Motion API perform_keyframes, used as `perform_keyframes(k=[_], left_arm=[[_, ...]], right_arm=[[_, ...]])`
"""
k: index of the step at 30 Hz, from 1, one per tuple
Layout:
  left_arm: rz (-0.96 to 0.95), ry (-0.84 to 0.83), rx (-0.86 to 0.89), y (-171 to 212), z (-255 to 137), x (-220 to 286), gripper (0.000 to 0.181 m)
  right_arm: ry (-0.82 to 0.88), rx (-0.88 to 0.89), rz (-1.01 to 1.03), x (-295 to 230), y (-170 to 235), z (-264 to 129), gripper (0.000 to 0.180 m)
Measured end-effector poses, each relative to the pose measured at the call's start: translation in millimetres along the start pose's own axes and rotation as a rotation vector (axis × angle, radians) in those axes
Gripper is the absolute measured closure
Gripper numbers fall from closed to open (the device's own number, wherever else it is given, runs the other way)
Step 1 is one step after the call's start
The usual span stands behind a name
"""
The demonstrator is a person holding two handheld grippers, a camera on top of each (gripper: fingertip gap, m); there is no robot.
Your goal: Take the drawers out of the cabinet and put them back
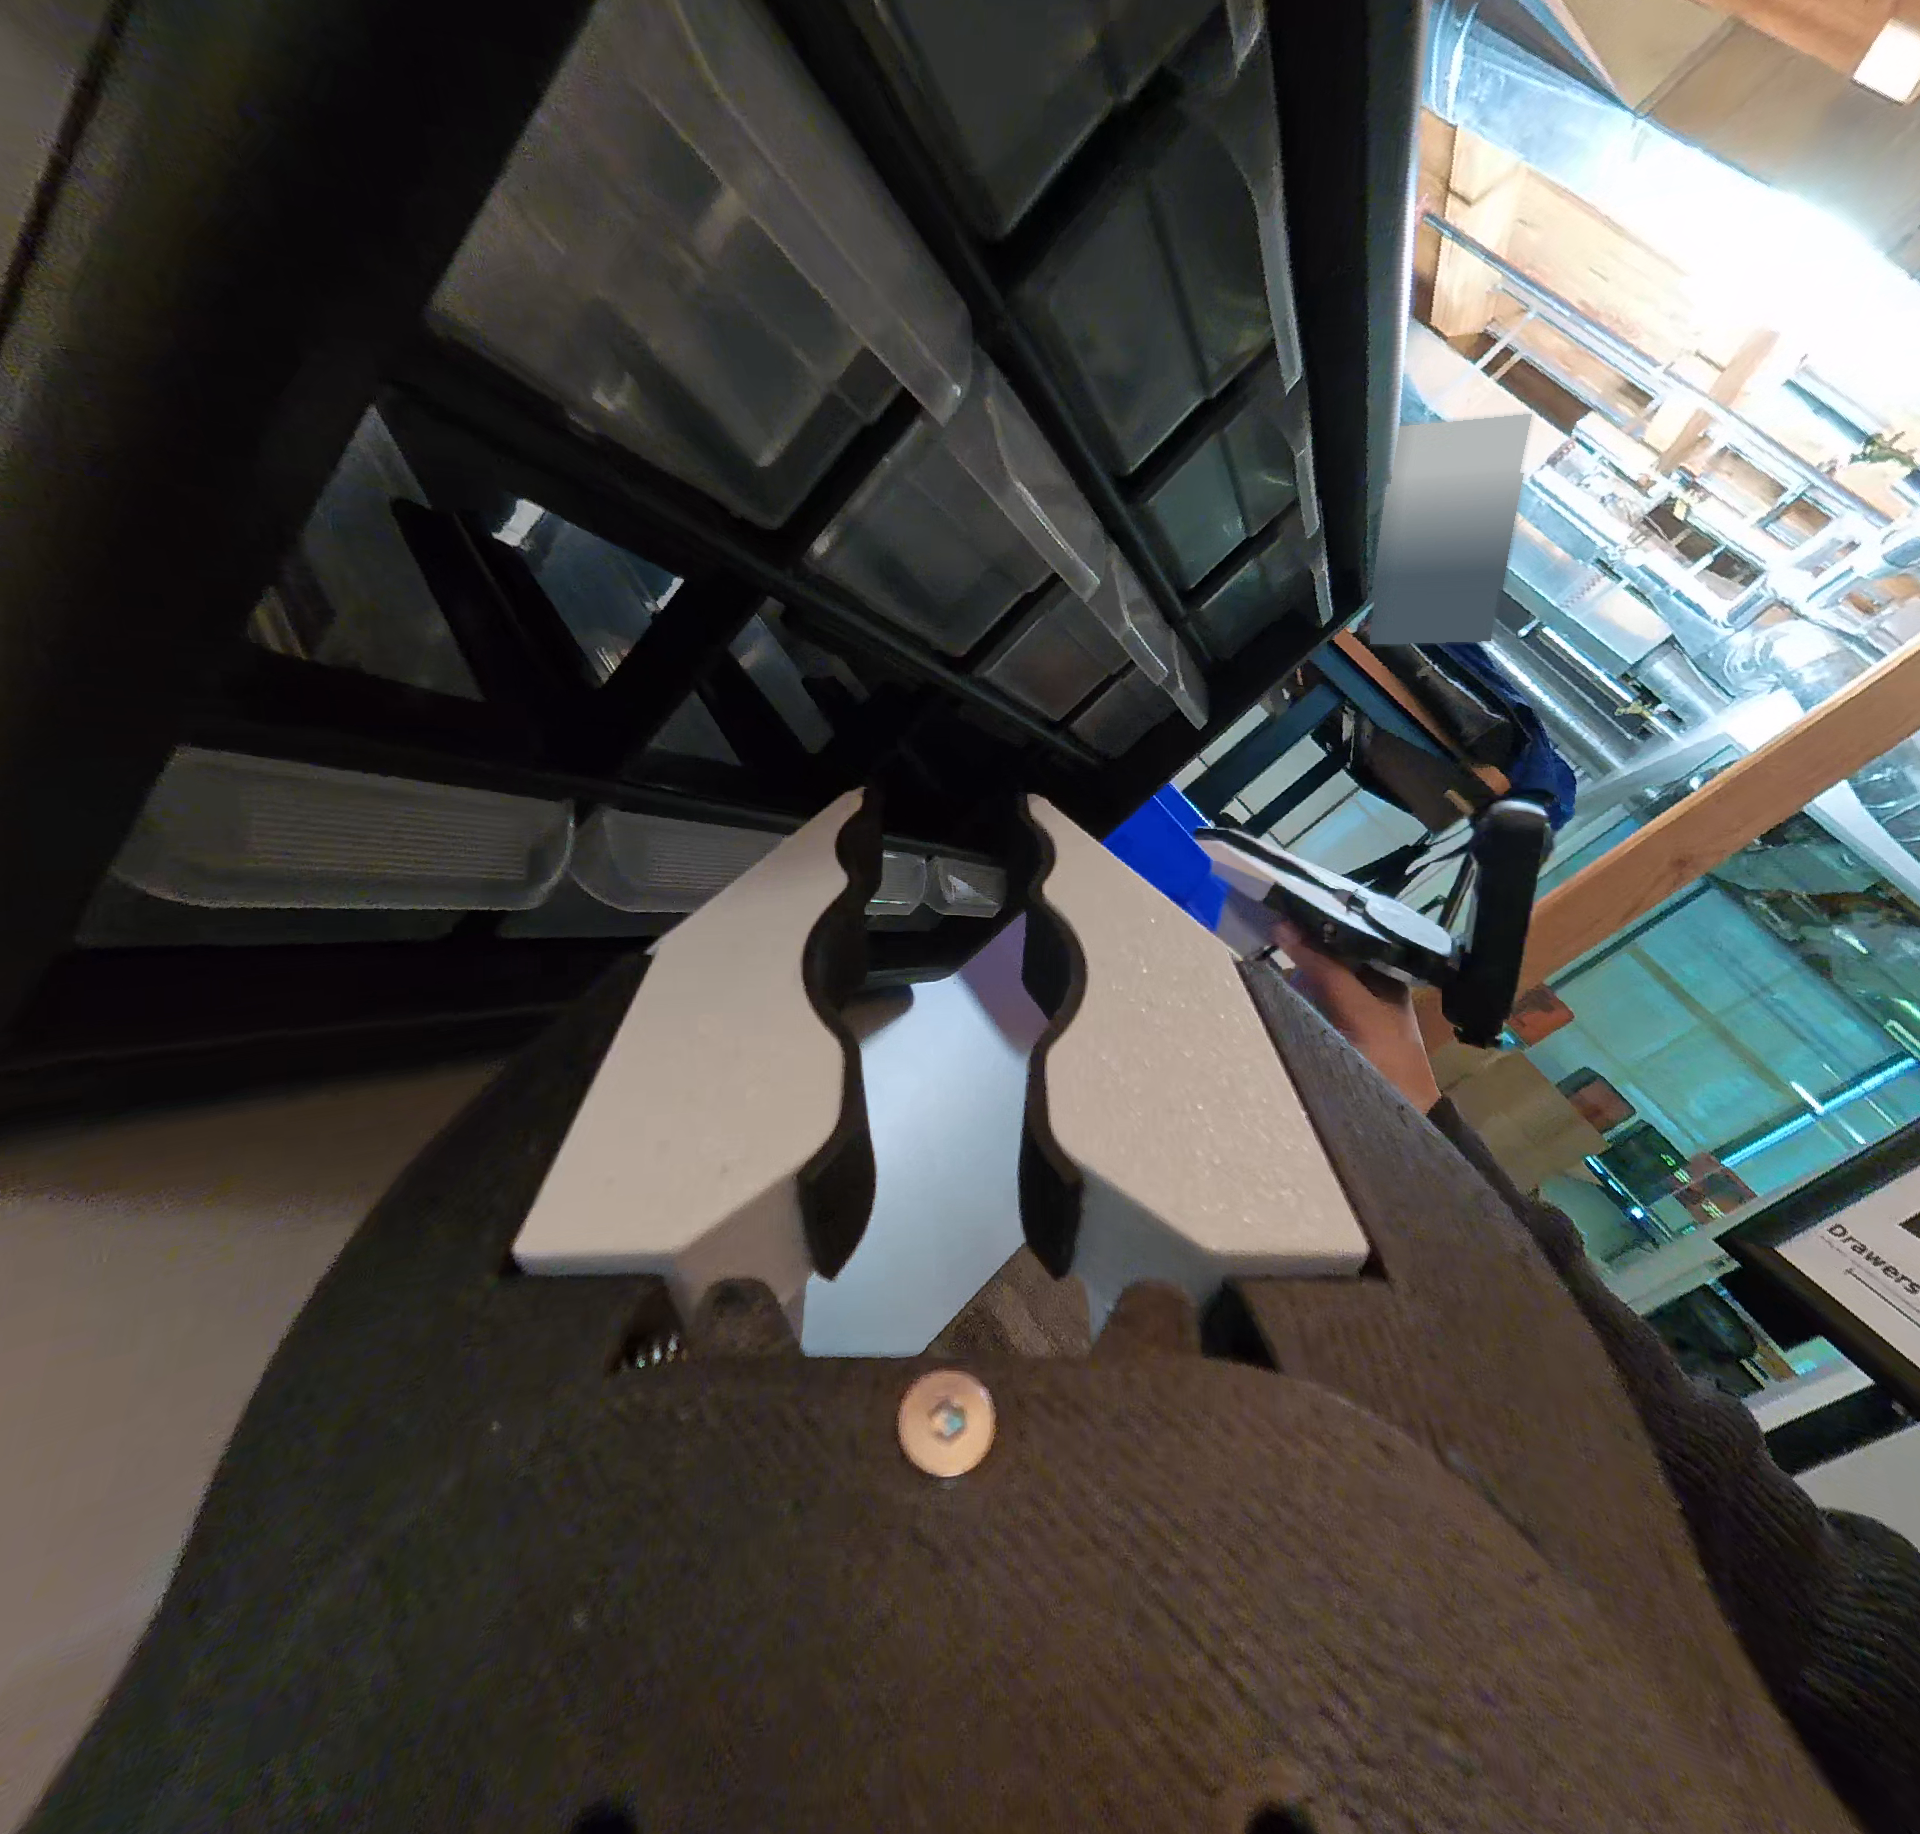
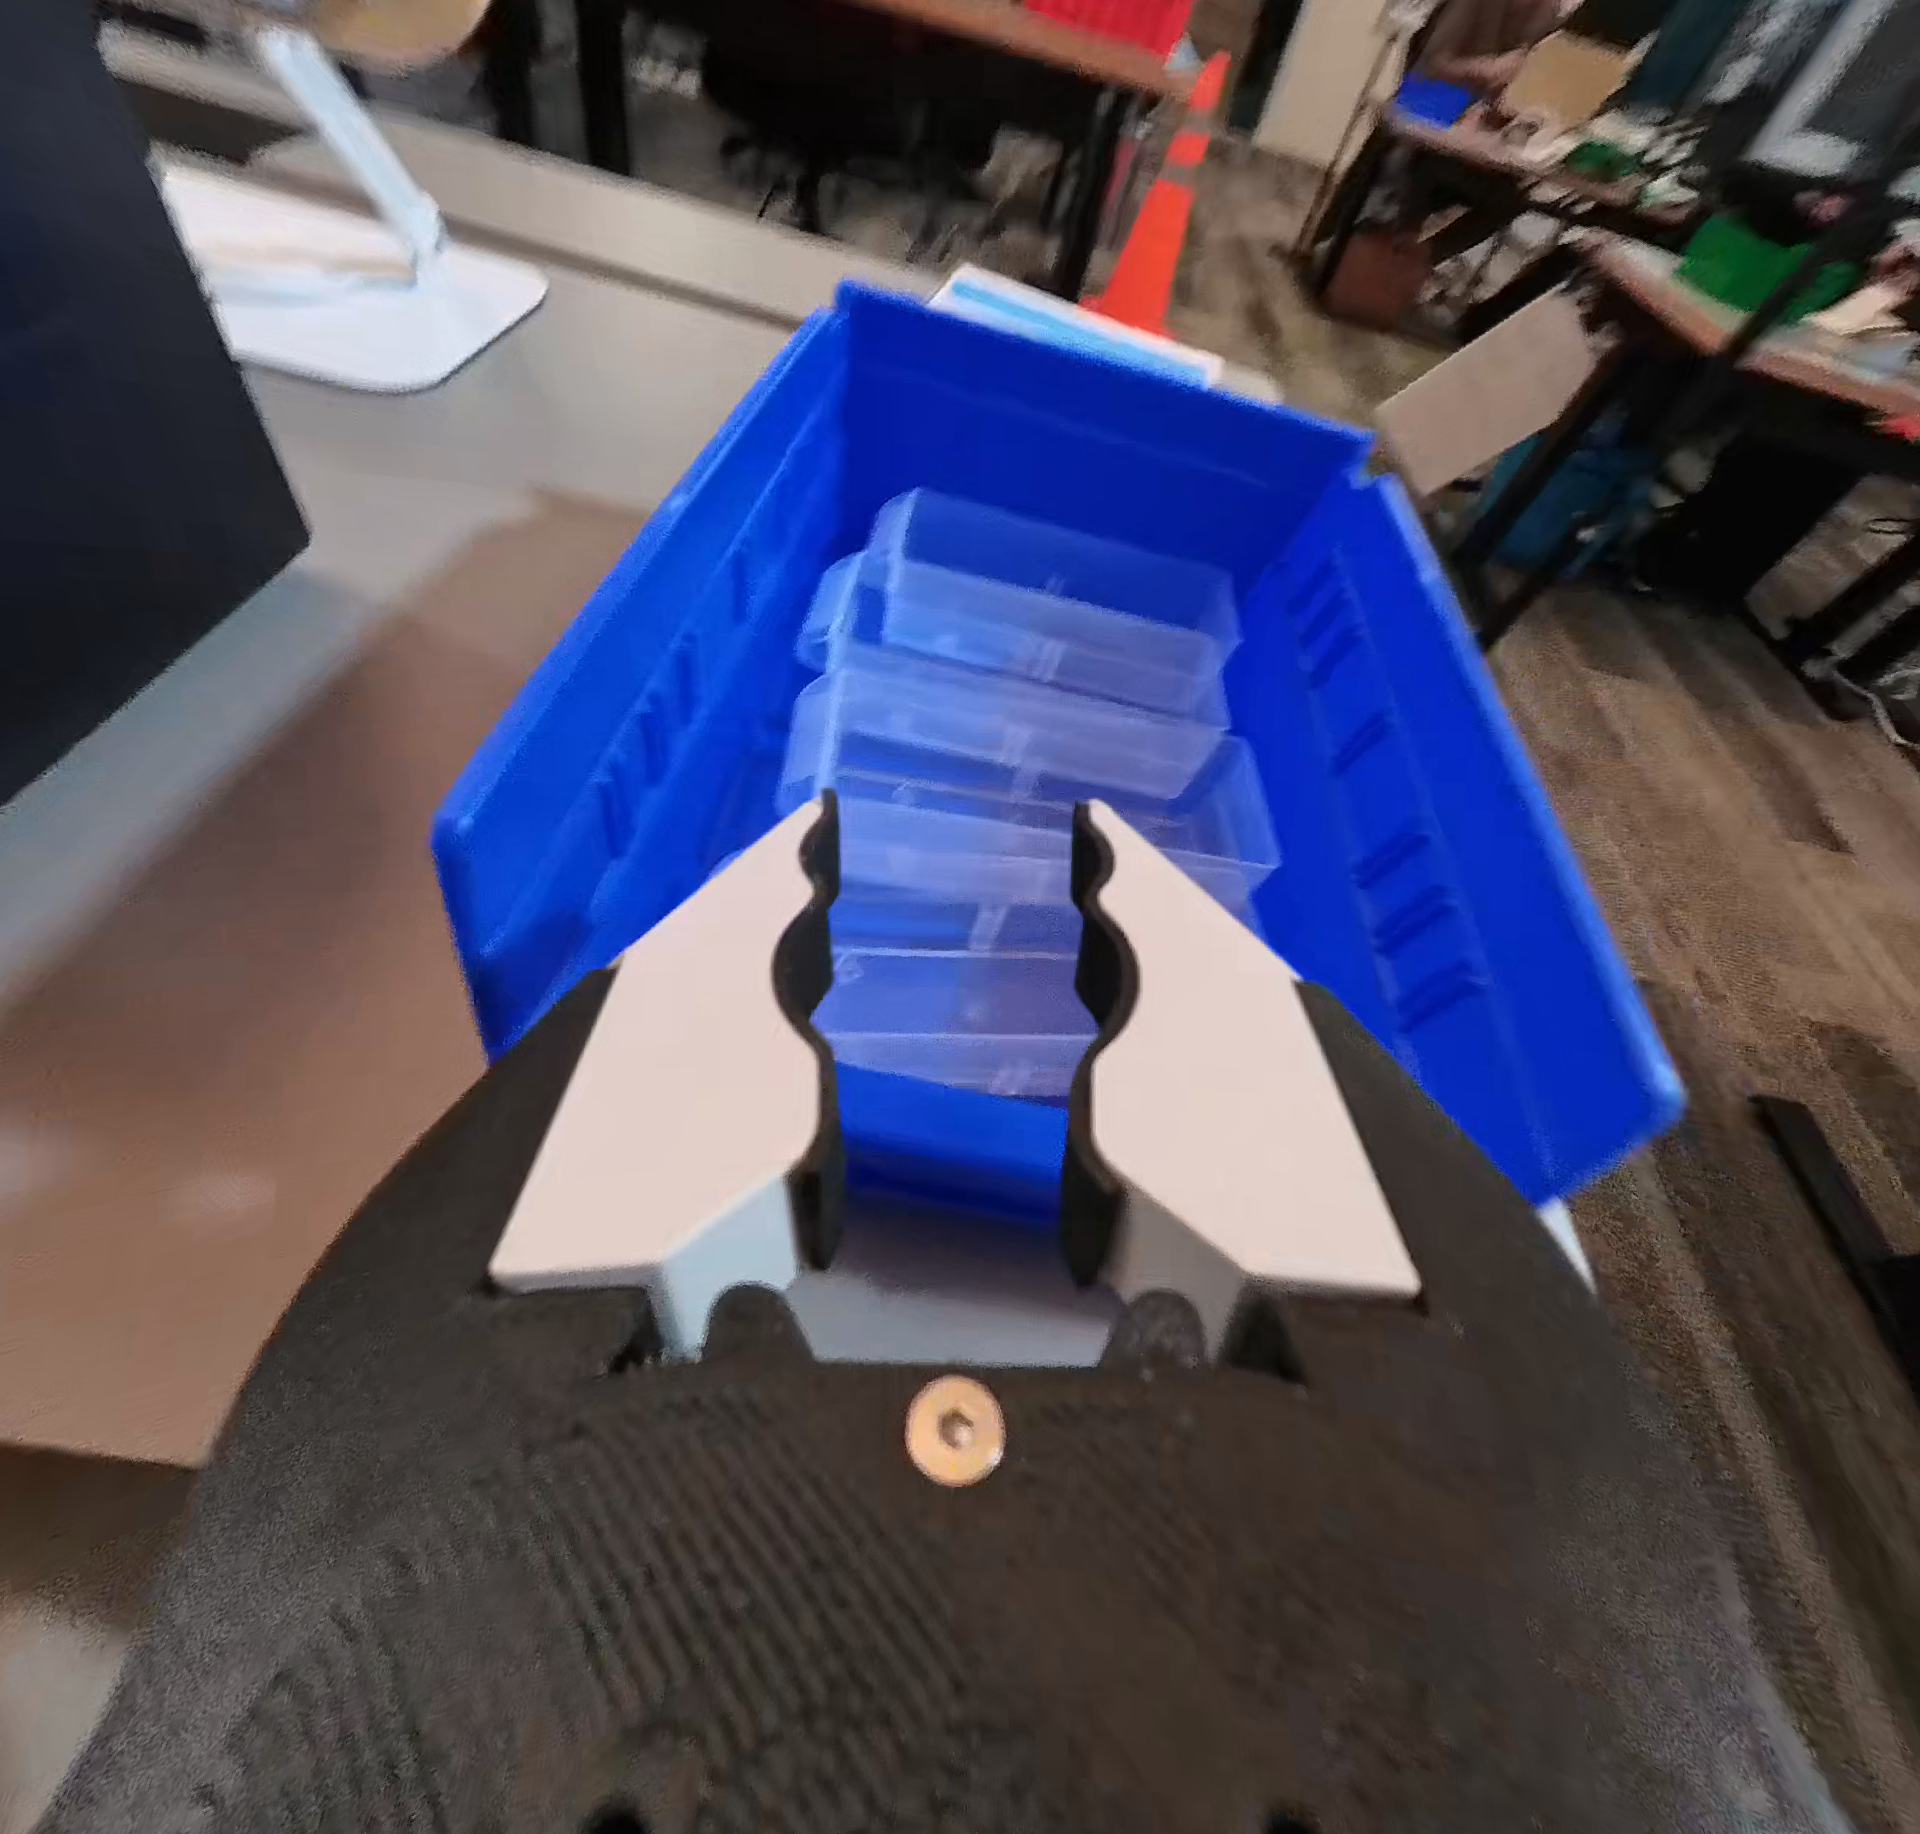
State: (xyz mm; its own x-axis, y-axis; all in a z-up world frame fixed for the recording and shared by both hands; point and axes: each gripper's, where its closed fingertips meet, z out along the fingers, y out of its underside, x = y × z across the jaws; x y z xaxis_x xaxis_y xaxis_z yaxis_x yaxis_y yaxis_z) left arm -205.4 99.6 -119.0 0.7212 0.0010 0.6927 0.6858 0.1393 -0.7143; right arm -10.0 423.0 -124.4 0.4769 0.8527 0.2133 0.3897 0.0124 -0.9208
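Note:
The black cabinet (image 1: 260,174) fills the left wrist view, seen tilted, with clear plastic drawers (image 1: 686,257) in most slots and some empty slots (image 1: 499,589) in a lower row. My left gripper (image 1: 948,808) is open and empty, close in front of the cabinet's lower rows. In the right wrist view a blue bin (image 2: 1382,745) stands on the table and holds several clear drawers (image 2: 1029,662) stacked loosely. My right gripper (image 2: 951,818) is open and empty, just above the bin's near end. It also shows in the left wrist view (image 1: 1340,911), held by a hand.
The bin sits at the grey table's (image 2: 312,745) right edge, with carpet floor (image 2: 1714,953) beyond. A white stand (image 2: 384,298) is on the table at the back left. An orange cone (image 2: 1164,215) and cluttered desks stand farther off.

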Motion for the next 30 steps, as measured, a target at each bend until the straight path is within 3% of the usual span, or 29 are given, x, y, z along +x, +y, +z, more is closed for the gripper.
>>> perform_keyframes(k=[3, 8, 12, 18, 21, 25, 30], left_arm=[[0.003, 0.008, -0.008, 1.8, 3.1, 1.9, 0.160], [0.028, 0.019, -0.039, 9.9, 9.9, 4.1, 0.160], [0.028, 0.016, -0.050, 14.7, 10.6, 3.7, 0.160], [0.046, 0.002, -0.046, 12.5, 9.2, 0.7, 0.160], [0.038, -0.009, -0.037, 9.5, 7.2, -3.6, 0.160], [0.033, -0.018, -0.017, 3.5, 3.3, -5.9, 0.160], [0.052, -0.015, 0.007, -6.5, 1.3, -2.4, 0.160]], right_arm=[[0.122, 0.123, 0.110, 36.7, -9.0, -18.3, 0.131], [0.324, 0.302, 0.416, 110.1, -9.3, -43.4, 0.100], [0.385, 0.204, 0.521, 143.7, 20.1, -25.0, 0.094], [0.258, 0.110, 0.660, 142.5, 43.6, 15.7, 0.093], [0.237, 0.054, 0.656, 137.8, 54.6, 30.7, 0.110], [0.091, 0.067, 0.710, 122.2, 48.7, 39.8, 0.167], [0.076, 0.046, 0.637, 110.3, 41.5, 33.0, 0.174]])
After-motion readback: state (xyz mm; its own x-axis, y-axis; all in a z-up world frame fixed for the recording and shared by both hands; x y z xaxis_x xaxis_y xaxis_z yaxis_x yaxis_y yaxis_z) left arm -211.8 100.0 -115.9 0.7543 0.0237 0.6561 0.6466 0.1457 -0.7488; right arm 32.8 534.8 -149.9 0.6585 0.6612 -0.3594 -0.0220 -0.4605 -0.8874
